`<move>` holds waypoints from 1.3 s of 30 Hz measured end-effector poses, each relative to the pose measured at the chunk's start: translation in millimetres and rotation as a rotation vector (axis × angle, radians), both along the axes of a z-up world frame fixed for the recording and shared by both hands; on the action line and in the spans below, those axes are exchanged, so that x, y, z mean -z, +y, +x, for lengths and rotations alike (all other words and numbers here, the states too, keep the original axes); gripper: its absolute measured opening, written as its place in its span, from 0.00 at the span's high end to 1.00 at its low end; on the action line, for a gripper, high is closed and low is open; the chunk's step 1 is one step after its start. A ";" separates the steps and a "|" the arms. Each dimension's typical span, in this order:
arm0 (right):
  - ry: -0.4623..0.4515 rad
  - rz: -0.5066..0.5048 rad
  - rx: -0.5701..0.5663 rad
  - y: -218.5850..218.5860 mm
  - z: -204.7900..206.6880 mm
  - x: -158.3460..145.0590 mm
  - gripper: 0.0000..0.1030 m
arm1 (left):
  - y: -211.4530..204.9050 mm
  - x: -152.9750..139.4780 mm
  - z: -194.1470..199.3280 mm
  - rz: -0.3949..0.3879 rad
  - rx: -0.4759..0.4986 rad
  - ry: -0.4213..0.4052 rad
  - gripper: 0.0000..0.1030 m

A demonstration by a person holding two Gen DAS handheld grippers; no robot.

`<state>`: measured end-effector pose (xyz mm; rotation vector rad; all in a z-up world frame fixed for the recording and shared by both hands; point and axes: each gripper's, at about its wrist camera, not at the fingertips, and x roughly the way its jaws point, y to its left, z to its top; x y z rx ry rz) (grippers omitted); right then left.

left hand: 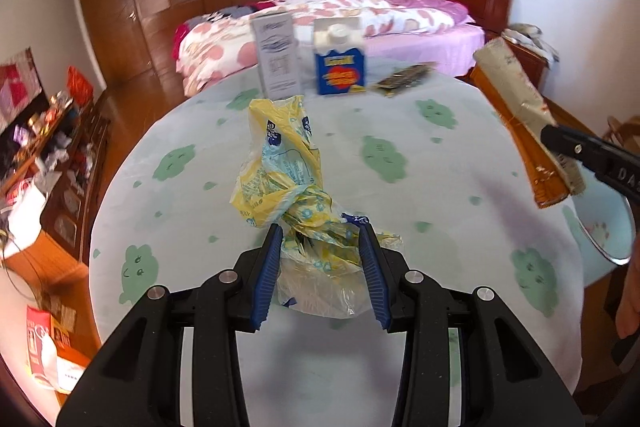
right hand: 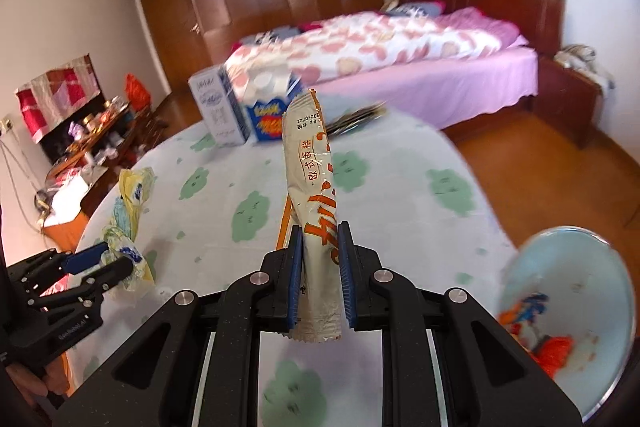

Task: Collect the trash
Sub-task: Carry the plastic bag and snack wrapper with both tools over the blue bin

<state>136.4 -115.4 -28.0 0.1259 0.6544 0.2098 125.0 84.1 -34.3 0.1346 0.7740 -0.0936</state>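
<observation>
My left gripper (left hand: 321,231) is shut on a crumpled yellow and blue plastic bag (left hand: 288,183) that rests on the table near its front; the bag also shows in the right wrist view (right hand: 128,223). My right gripper (right hand: 320,231) is shut on a long beige and orange snack wrapper (right hand: 314,179) and holds it upright above the table; the wrapper shows at the right of the left wrist view (left hand: 520,115). A light blue bin (right hand: 568,311) with some trash inside stands at the lower right, beside the table.
The round table (left hand: 440,207) has a pale cloth with green patches. At its far edge stand a white carton (left hand: 278,55), a blue and white milk carton (left hand: 340,61) and a dark flat wrapper (left hand: 404,79). A bed and a wardrobe are behind, a cluttered cabinet at the left.
</observation>
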 end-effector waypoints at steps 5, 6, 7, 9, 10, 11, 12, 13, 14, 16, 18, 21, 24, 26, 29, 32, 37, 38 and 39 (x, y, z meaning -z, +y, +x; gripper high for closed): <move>-0.030 -0.025 0.031 -15.2 -22.3 -6.9 0.82 | -19.3 -6.6 -16.8 0.041 0.033 -0.023 0.62; -0.032 -0.024 0.039 -19.5 -25.0 -7.5 0.82 | -21.6 -8.2 -19.0 0.045 0.038 -0.026 0.62; -0.033 -0.022 0.044 -23.1 -26.9 -8.6 0.82 | -25.1 -10.2 -22.2 0.050 0.044 -0.030 0.62; -0.041 -0.019 0.055 -33.8 -38.3 -12.6 0.82 | -31.9 -13.2 -29.0 0.064 0.059 -0.040 0.62; -0.044 -0.019 0.056 -36.4 -41.9 -13.3 0.82 | -33.9 -14.1 -32.1 0.069 0.066 -0.044 0.62; -0.054 -0.025 0.059 -39.3 -47.3 -15.1 0.82 | -36.5 -14.6 -34.9 0.073 0.072 -0.048 0.62; -0.057 -0.025 0.060 -43.7 -52.6 -15.3 0.82 | -39.6 -15.8 -38.3 0.078 0.078 -0.052 0.61; -0.061 -0.024 0.062 -46.9 -56.4 -16.5 0.82 | -42.0 -17.0 -40.2 0.081 0.083 -0.054 0.61; -0.064 -0.021 0.065 -49.0 -58.9 -17.4 0.82 | -44.3 -17.8 -41.5 0.083 0.086 -0.056 0.61; -0.071 -0.019 0.072 -53.1 -63.6 -18.4 0.82 | -49.4 -19.1 -45.5 0.090 0.096 -0.060 0.61; -0.077 -0.018 0.079 -57.1 -70.4 -20.0 0.82 | -53.5 -21.3 -48.1 0.096 0.105 -0.065 0.61; -0.086 -0.013 0.093 -62.7 -81.9 -22.4 0.82 | -59.1 -23.1 -52.6 0.101 0.117 -0.070 0.61; -0.095 -0.013 0.106 -67.6 -88.2 -25.6 0.82 | -64.7 -24.1 -55.8 0.108 0.127 -0.075 0.61; -0.099 -0.015 0.112 -69.1 -92.9 -27.7 0.82 | -68.2 -25.6 -58.5 0.105 0.133 -0.077 0.61; -0.106 -0.017 0.122 -73.9 -99.9 -29.8 0.82 | -73.4 -27.2 -62.4 0.096 0.146 -0.076 0.61; -0.112 -0.031 0.137 -79.2 -109.3 -31.4 0.82 | -79.8 -29.9 -67.3 0.099 0.160 -0.084 0.61; -0.109 -0.044 0.159 -86.6 -117.5 -31.9 0.82 | -88.6 -35.6 -74.3 0.102 0.174 -0.103 0.61; -0.108 -0.045 0.169 -90.0 -120.2 -31.9 0.82 | -90.4 -36.4 -75.4 0.101 0.176 -0.104 0.61; -0.107 -0.046 0.173 -92.0 -120.3 -32.2 0.82 | -92.0 -37.1 -76.2 0.099 0.178 -0.105 0.61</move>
